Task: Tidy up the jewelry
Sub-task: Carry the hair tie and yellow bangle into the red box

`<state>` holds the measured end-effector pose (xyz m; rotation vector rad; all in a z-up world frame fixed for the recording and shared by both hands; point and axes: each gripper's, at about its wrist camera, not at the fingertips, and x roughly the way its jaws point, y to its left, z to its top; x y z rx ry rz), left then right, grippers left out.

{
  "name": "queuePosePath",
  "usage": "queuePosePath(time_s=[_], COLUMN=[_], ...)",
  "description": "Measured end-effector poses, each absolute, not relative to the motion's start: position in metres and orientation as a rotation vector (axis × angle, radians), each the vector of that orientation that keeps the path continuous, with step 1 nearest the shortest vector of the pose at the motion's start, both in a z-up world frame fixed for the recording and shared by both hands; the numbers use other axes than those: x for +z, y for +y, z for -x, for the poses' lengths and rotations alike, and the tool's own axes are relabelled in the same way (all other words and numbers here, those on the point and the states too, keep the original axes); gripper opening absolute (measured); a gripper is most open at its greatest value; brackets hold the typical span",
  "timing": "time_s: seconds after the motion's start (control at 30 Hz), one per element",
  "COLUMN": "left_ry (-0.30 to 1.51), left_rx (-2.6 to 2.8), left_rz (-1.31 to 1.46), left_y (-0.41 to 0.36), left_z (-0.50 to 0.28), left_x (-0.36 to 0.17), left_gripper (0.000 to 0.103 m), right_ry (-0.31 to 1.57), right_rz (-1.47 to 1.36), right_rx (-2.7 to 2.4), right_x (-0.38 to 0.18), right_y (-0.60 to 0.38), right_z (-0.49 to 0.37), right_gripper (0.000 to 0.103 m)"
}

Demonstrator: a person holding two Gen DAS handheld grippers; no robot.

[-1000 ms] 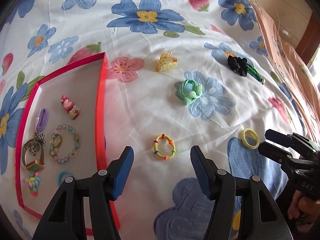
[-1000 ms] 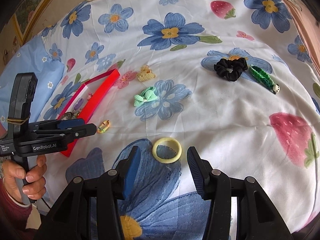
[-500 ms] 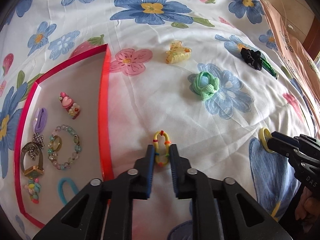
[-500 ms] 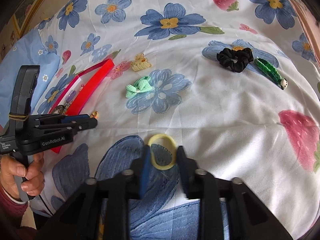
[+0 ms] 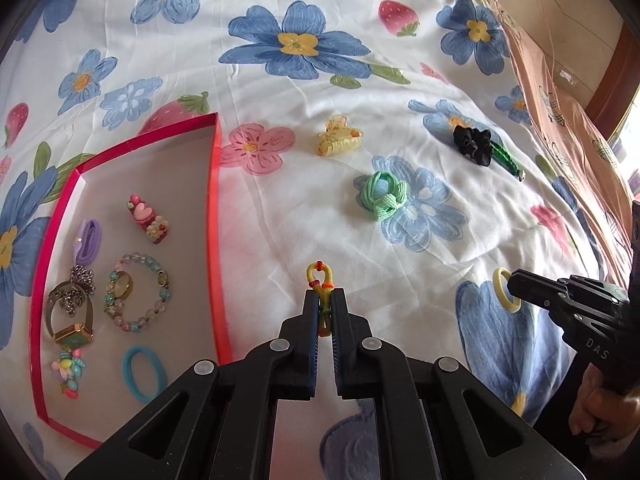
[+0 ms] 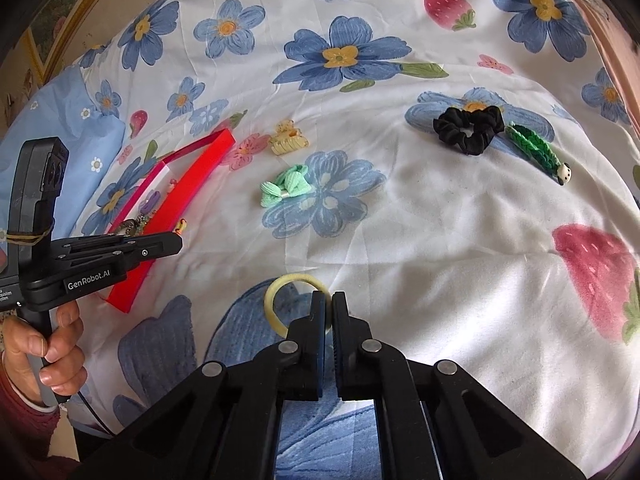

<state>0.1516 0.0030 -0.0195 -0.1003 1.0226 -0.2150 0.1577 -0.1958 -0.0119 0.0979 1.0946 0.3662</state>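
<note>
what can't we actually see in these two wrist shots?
- Red tray, left view: near end hidden behind the left gripper.
- Tray contents, right view: mostly hidden by the tray's wall and the left gripper; only scraps show.
- Multicoloured hair tie: lower part covered by the shut jaws.
- Yellow ring: right side hidden in the right gripper.
- Green clip, left view: partly behind the black scrunchie.

Red tray [image 6: 176,216] contents mostly hidden.
</note>
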Motion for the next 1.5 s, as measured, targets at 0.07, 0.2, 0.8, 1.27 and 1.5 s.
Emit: queuePosePath(time_s=[0.07, 0.2, 0.8, 1.27, 1.5], left_ry=[1.013, 0.993, 0.944, 0.938, 0.944], left_rx=[-0.211, -0.196, -0.109, 0.016, 0.064], left_rz=[0.112, 0.134, 0.214, 0.280, 0.315], left_y=[0.008, 0.021, 0.081, 0.149, 0.175], left_z=[-0.146, -0.134, -0.090, -0.057, -0.050], left_x=[-0.014, -0.003, 0.017, 0.016, 0.009], left_gripper=[0.005, 0.005, 0.005, 0.005, 0.005], right_ry=[1.088, 1.075, 1.032, 1.026, 1.044], right_rz=[-0.099, -0.098, -0.016, 0.051, 0.066], right_rx=[0.373, 0.393, 0.564, 0.714, 0.762], right_x=[-0.009, -0.002, 0.022, 0.025, 0.017], right_y=[-0.193, -0.184, -0.104, -0.029, 0.002], right_z=[-0.158, -0.157, -0.156, -0.151, -0.154], right_gripper=[0.003, 0.003, 0.003, 0.003, 0.003])
